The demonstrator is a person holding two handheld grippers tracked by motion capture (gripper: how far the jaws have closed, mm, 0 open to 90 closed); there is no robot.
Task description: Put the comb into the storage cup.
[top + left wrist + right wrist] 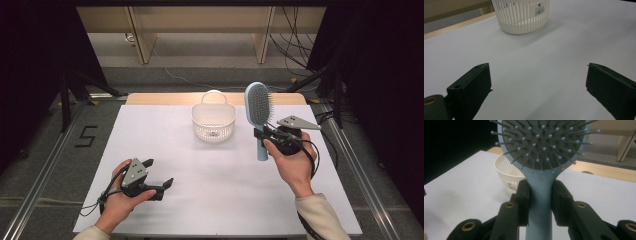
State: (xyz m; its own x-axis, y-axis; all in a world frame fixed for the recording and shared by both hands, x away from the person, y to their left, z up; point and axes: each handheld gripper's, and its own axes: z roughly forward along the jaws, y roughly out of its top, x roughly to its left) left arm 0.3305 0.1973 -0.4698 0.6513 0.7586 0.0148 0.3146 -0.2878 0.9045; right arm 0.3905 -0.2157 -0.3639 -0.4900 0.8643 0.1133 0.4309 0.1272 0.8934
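1. Bristles of the hairbrush point(544, 147) face the camera in the right gripper view, each tipped with a small ball on a grey pad; the high view gives the whole brush point(258, 112) instead, upright, with its light blue handle hanging below the jaws toward the white table point(210, 185).
2. Left gripper view looks low across the bare tabletop point(536, 65) to the white slotted basket point(521, 15), and shows a barcode label on its wall that the high view is too small to reveal.
3. From the high view, the left gripper point(159, 173) sits near the table's front edge at the left, held in a hand point(117, 202), well apart from the basket point(214, 121) at the far middle. The brush stands just right of the basket, partly hiding the wooden strip point(150, 98) behind.
4. Left gripper's jaws stand wide apart with nothing between them.
5. Right gripper point(540, 202) has both jaws clamped on the brush's neck, just under the head.
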